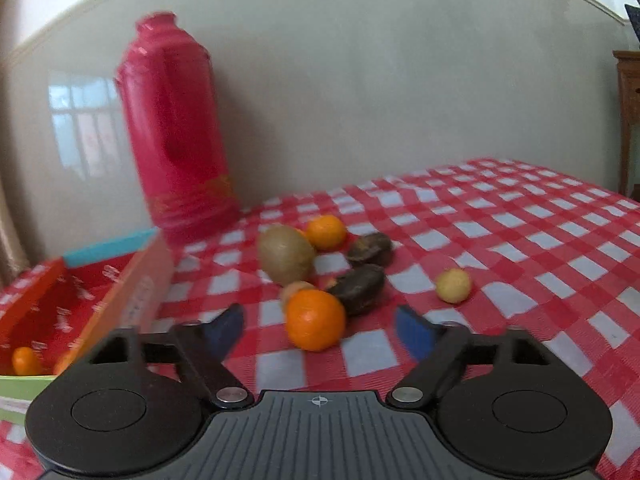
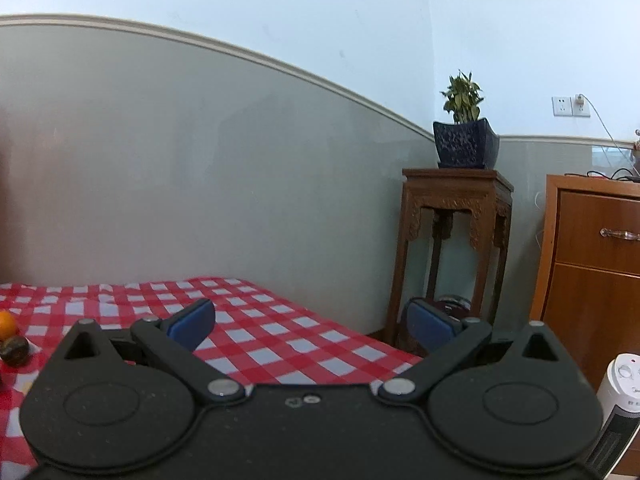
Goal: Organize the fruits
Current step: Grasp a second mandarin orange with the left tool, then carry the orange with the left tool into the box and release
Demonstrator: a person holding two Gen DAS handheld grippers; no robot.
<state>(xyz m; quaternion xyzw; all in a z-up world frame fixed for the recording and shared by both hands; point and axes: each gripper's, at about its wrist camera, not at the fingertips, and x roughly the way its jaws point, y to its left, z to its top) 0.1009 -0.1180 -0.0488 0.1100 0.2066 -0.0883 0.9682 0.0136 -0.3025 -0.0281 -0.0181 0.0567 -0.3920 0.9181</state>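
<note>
The fruits sit in a loose bunch on the checkered tablecloth (image 1: 520, 216), so the near orange (image 1: 316, 319) works as the reference point. It's the closest fruit to the left gripper (image 1: 320, 330), right in line with the gap between the blue pads, which are spread wide with nothing held. The picture is blurry, so it's hard to say if the pads reach either side of it or stop just short.

Just behind the near orange, touching or almost touching it on its right, is a dark brown fruit (image 1: 358, 288). A second dark one (image 1: 370, 249) lies a bit farther back. A kiwi (image 1: 285, 254) sits behind the near orange and slightly left, with a small peach-colored piece (image 1: 295, 290) peeking out between them. The far orange (image 1: 326, 232) is behind the kiwi on its right side. A little yellow fruit (image 1: 453, 285) sits on its own, off to the right of the near orange.

Left of the near orange is a red cardboard box (image 1: 132, 280), open, with a small orange fruit (image 1: 25, 360) in its near corner. Behind the box stands a tall red thermos (image 1: 176, 128) by the wall.

The right gripper (image 2: 310, 326) is off at the table's far side, jaws also wide apart and holding nothing, with the orange (image 2: 7, 324) and a dark fruit (image 2: 14, 351) just visible at the left edge of its view. Past the table are a wooden stand (image 2: 456, 208) with a potted plant (image 2: 466, 136), a cabinet (image 2: 596, 248) and a white heater (image 2: 624, 408).
</note>
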